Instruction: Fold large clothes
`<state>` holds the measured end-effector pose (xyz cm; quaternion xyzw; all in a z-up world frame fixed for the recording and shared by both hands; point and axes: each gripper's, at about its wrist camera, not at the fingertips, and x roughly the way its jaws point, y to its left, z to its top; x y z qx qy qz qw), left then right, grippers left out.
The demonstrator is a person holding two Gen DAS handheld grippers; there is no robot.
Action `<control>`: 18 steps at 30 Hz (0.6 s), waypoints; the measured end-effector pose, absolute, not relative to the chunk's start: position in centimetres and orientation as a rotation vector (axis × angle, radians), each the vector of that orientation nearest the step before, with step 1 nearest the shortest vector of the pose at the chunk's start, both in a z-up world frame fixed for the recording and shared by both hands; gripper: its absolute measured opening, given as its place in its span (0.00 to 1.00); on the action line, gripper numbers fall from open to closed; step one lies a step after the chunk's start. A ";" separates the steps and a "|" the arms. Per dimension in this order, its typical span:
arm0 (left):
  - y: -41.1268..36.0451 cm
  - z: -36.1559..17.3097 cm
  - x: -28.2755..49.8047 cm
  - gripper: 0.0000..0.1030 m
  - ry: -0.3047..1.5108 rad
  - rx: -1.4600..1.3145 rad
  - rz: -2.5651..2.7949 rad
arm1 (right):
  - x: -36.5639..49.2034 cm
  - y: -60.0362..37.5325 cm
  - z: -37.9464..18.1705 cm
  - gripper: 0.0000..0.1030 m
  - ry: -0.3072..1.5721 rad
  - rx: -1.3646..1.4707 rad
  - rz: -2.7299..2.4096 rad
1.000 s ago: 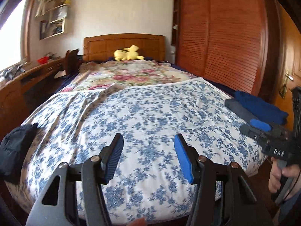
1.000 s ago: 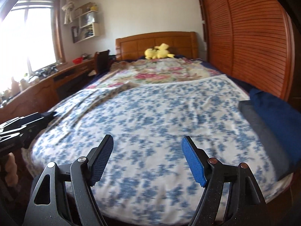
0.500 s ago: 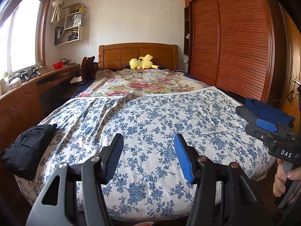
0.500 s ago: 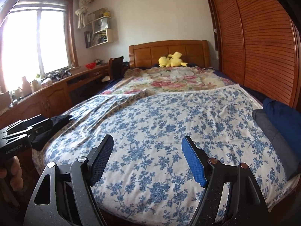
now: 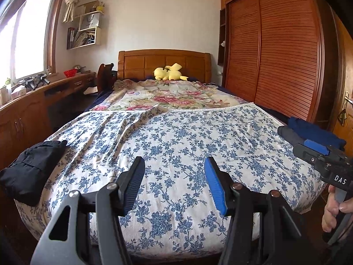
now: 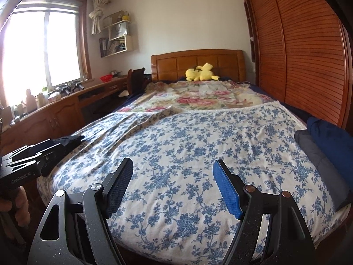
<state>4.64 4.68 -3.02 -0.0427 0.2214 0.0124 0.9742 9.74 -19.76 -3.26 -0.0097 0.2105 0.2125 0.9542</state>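
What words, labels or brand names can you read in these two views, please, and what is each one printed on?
"DAS": white letters on the right gripper body, seen in the left wrist view.
"GenRobot.AI": faint print on the left gripper body, seen in the right wrist view.
White bag on the wall shelf: carries a print, too small to read.
Book spines on the shelf: unreadable.

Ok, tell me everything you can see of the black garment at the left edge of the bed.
The black garment is a dark, matte bundle, loosely folded or bunched, with seams and creases showing. It lies at the bed's near left corner on the blue-flowered sheet, partly hanging over the edge. No gripper touches it. In the right wrist view the left gripper's body mostly hides it.
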 end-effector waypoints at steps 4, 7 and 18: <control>4.7 -3.2 4.8 0.54 0.446 -0.087 0.028 | 9.7 -19.9 -3.3 0.74 0.425 -0.022 0.427; 4.7 -3.2 4.7 0.54 0.446 -0.088 0.028 | 9.7 -19.9 -3.3 0.74 0.426 -0.020 0.428; 4.9 -3.3 4.4 0.54 0.439 -0.087 0.034 | 9.6 -20.0 -3.3 0.74 0.427 -0.019 0.435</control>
